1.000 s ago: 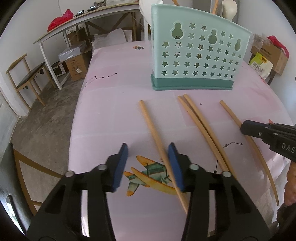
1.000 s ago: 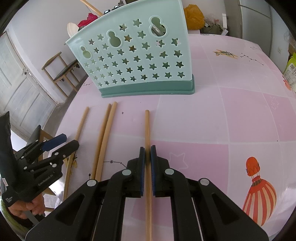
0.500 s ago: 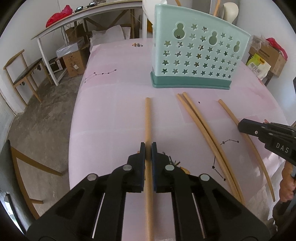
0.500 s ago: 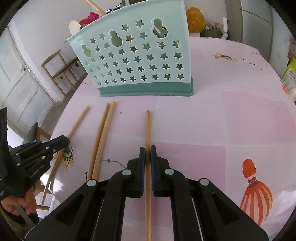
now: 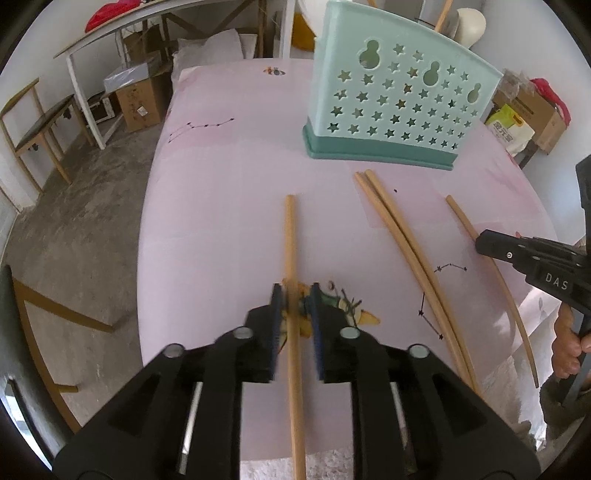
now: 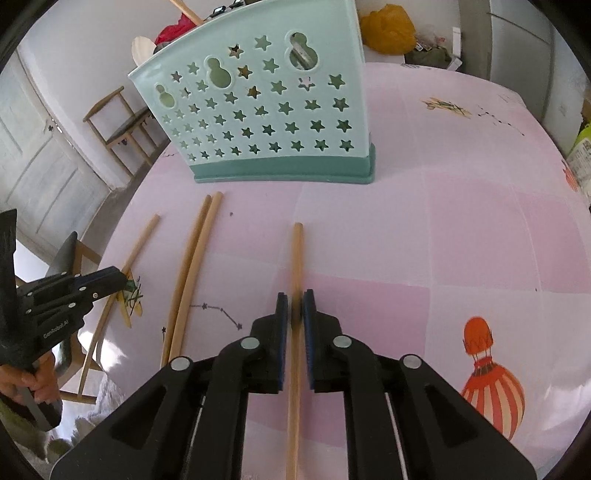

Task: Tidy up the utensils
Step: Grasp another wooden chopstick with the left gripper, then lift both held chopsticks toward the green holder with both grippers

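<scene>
Both grippers straddle a chopstick, jaws just eased apart: left gripper point(image 5: 294, 295) on the leftmost chopstick point(image 5: 290, 236), right gripper point(image 6: 295, 301) on the rightmost chopstick point(image 6: 297, 254). Light, stiff, slick wood; re-clamp mid-shaft.

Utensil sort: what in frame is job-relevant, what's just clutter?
Job:
- teal star-hole holder
- left chopstick
- chopstick pair
- right chopstick

Lying about:
- cardboard box
- wooden chair
- yellow bag
</scene>
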Demonstrator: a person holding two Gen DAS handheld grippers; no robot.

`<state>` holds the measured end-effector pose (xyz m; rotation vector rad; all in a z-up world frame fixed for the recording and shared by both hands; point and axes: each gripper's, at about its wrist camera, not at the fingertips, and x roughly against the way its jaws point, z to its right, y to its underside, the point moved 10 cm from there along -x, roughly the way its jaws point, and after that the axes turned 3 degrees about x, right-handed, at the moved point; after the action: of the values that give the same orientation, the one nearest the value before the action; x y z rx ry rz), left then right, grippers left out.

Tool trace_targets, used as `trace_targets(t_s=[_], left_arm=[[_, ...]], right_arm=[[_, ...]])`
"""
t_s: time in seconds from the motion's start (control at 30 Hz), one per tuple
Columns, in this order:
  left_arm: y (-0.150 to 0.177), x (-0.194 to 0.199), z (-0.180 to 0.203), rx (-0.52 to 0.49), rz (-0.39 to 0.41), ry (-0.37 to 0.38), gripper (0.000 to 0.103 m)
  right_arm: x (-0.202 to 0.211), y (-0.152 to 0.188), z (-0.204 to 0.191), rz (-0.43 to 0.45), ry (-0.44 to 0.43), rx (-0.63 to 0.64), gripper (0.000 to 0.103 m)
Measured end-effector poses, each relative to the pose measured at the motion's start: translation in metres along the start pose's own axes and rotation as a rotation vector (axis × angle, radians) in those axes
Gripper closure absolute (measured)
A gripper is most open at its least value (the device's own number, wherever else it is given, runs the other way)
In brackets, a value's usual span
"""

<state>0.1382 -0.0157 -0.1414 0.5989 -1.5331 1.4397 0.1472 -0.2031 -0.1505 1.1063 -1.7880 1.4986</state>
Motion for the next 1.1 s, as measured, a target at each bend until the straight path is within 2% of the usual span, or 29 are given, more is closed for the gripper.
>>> trace_targets(t_s=[0.13, 0.6, 0.67, 0.7, 0.77, 0.93, 1.1], left_arm=[[-0.009, -0.006, 0.0, -0.014, -0.001, -0.016, 0.086], [-0.038, -0.023, -0.003, -0.028, 0.041, -0.076, 0.087], [-0.041, -0.024, -0.004, -0.024, 0.052, -0.084, 0.089], [-0.042, -0.025, -0.005, -0.021, 0.057, -0.092, 0.094], [-0.044, -0.026, -0.007, -0.015, 0.06, -0.097, 0.098], [-0.05, -0.017, -0.016, 0.058, 0.083, -0.042, 0.098], [-0.06, 0.015, -0.026, 0.119, 0.162, 0.043, 0.098]], right_arm=[[-0.004, -0.007, -0.003, -0.001, 0.014, 0.029, 0.088], [-0.017, -0.027, -0.01, 0.01, 0.058, 0.093, 0.089], [-0.018, -0.029, -0.01, 0.016, 0.071, 0.095, 0.094], [-0.019, -0.03, -0.01, 0.02, 0.079, 0.093, 0.095], [-0.019, -0.033, -0.008, 0.024, 0.055, 0.063, 0.097], [-0.014, -0.04, 0.005, 0.049, -0.027, -0.043, 0.097], [0.021, -0.056, 0.009, 0.154, -0.085, -0.08, 0.097]])
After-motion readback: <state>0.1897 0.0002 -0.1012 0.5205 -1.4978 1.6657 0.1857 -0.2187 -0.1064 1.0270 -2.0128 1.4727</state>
